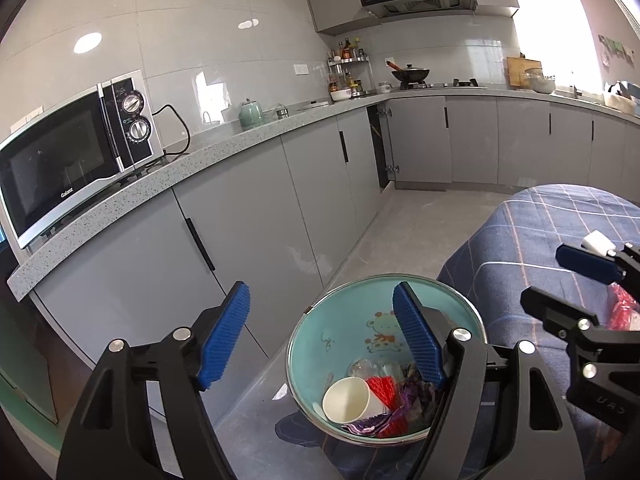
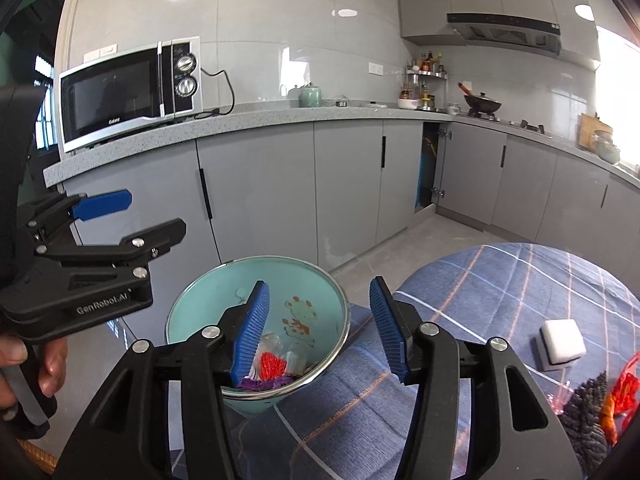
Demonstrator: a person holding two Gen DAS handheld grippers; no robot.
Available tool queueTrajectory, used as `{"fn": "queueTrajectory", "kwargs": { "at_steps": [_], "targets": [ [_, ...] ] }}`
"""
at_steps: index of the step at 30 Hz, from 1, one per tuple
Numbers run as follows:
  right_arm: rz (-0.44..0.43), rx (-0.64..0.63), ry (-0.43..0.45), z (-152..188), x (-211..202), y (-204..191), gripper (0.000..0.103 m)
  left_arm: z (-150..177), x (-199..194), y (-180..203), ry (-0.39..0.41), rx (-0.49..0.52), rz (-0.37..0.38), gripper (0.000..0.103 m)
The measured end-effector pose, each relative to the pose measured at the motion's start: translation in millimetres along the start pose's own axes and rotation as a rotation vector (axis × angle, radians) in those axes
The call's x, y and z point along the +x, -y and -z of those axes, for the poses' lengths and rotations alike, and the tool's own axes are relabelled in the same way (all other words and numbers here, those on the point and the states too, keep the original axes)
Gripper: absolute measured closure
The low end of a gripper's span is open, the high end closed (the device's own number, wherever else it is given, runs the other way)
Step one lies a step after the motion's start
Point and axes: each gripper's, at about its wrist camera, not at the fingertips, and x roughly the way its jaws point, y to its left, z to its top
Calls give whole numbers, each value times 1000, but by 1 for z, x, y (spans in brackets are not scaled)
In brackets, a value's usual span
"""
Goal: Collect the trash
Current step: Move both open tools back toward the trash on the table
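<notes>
Inside the teal bin (image 1: 316, 344), the left gripper (image 1: 320, 336) half-hides crumpled trash (image 1: 384, 390).

Wide-open left tongs (image 1: 322, 334) above teal bin (image 1: 312, 332) holding paper cup (image 1: 349, 399)

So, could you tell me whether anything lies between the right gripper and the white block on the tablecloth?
Nothing visible does. The right gripper hangs open above the checked tablecloth, and the white block lies off to its right with only bare cloth between them. The bin sits on the other side.
</notes>
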Motion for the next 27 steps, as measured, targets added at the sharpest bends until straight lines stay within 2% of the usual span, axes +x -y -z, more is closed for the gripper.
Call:
{"fn": "queueTrajectory", "kwargs": {
  "at_steps": [8, 12, 27],
  "targets": [
    [58, 14, 6, 4, -37, 19, 48, 1, -9, 28, 4, 58, 45, 28],
    [129, 34, 12, 16, -67, 45, 42, 3, -17, 58, 14, 111, 84, 24],
    [411, 188, -55, 92, -156, 156, 39, 13, -41, 174, 10, 256, 263, 23]
  ]
}}
